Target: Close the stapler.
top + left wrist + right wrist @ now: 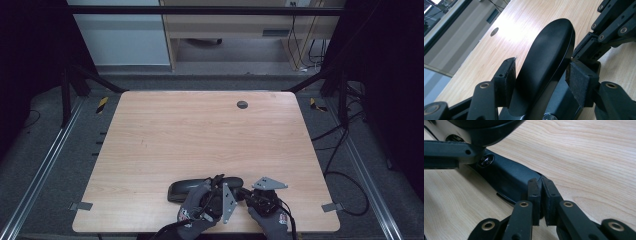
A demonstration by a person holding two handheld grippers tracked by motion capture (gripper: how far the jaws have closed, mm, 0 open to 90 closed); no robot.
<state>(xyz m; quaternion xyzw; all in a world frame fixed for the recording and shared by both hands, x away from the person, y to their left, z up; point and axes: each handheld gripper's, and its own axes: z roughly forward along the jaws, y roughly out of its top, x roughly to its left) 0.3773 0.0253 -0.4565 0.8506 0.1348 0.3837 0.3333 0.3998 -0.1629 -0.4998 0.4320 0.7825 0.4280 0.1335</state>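
A long black oval case (192,189) lies near the front edge of the wooden table (200,135). My left gripper (216,184) reaches over it from a gloved hand. In the left gripper view my left gripper (541,68) has the case (549,55) between its pads (507,73), which rest against both sides. My right gripper (246,194) sits at the case's right end. In the right gripper view my right gripper (541,186) has its pads (534,192) a narrow slit apart, with the tips against the end of the case (506,176) and nothing seen between them.
A round grommet hole (242,104) sits at the table's far middle. Metal frame rails (45,165) and loose cables (345,175) lie on the floor on both sides. The table's front edge is just under the hands.
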